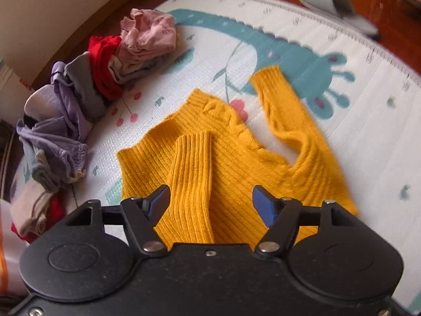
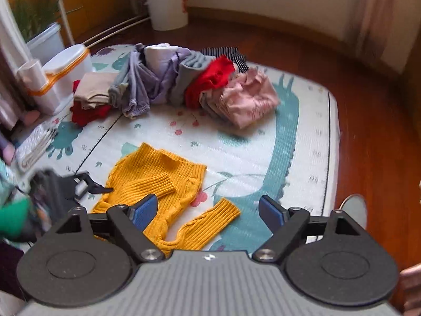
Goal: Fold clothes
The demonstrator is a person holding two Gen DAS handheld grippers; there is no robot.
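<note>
A yellow ribbed sweater (image 1: 236,163) lies on the patterned play mat (image 1: 368,137). One sleeve (image 1: 192,179) is folded across its body, the other sleeve (image 1: 284,110) stretches out to the side. My left gripper (image 1: 210,202) is open and empty, just above the folded sleeve. In the right wrist view the sweater (image 2: 158,181) lies in front, with the free sleeve (image 2: 210,221) between the jaws. My right gripper (image 2: 208,210) is open and empty above it. The left gripper (image 2: 86,187) shows at the sweater's left edge.
A row of unfolded clothes (image 2: 184,84) lies along the mat's far side: pink, red, grey, purple, beige. A white lidded box (image 2: 60,76) and a white bucket (image 2: 168,2) stand beyond. A grey slipper (image 1: 339,8) lies on the wooden floor (image 2: 368,131).
</note>
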